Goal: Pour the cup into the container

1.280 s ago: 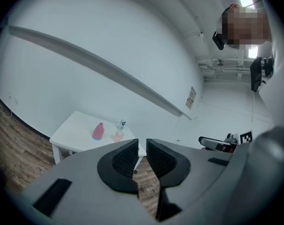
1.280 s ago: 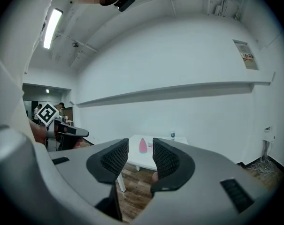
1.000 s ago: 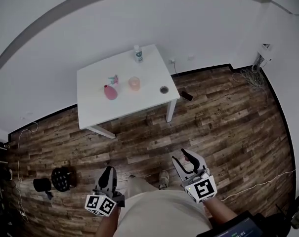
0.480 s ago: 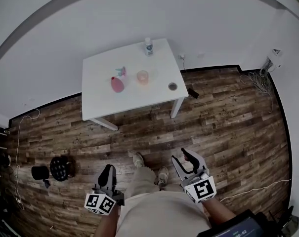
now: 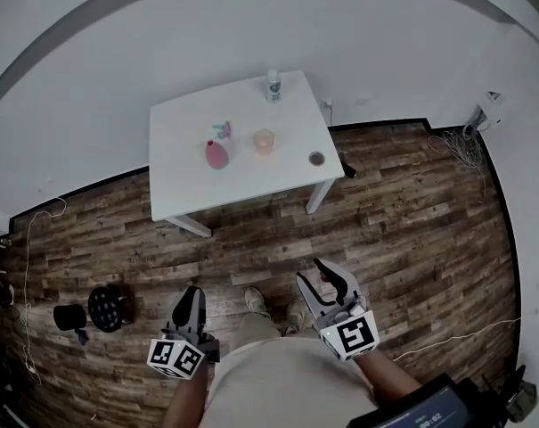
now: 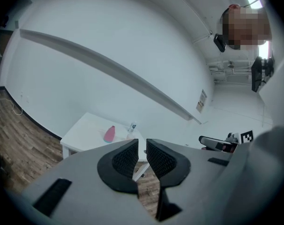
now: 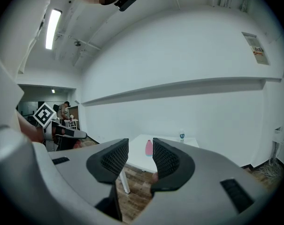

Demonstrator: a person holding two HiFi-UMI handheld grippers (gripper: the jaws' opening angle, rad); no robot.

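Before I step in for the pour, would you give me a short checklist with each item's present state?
1. Cup upright on the table: ok.
2. Container standing apart from the cup, unobstructed: ok.
3. Left gripper empty, jaws narrowly apart: ok.
4. Right gripper empty, jaws apart: ok.
5. Table within reach: not ok, both grippers hang over the floor, well short of it.
6. Cup's contents: cannot tell.

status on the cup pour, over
Left gripper and right gripper empty, jaws apart, well short of table. Cup untouched, container beside it. Only wood floor between.
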